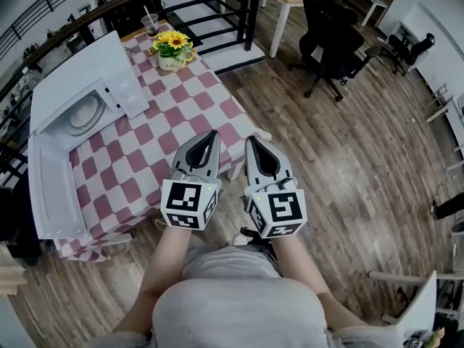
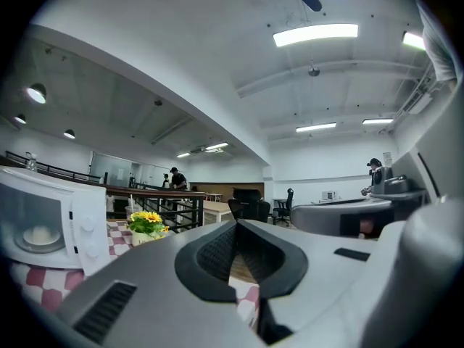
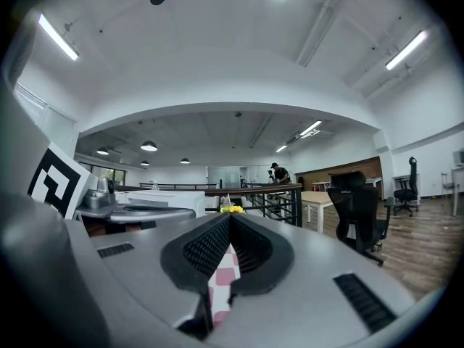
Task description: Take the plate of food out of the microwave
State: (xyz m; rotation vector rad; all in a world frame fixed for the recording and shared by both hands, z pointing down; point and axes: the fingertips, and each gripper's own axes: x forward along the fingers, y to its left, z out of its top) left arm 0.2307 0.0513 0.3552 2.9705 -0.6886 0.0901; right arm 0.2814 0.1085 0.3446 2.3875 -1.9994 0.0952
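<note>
Head view: you hold 2 tools, left gripper (image 1: 212, 133) and right gripper (image 1: 251, 140), both clenched and empty, side by side over the nearest corner of the table (image 1: 145, 154). The microwave (image 1: 80, 85) sits at its left end, door open, with the plate of food (image 1: 83, 113) inside.

Left gripper view: jaws together on nothing; microwave (image 2: 80, 227), plate of food (image 2: 40, 235), flowers (image 2: 147, 222).

Right gripper view: jaws together on nothing; flowers (image 3: 232, 209) beyond the tips.
</note>
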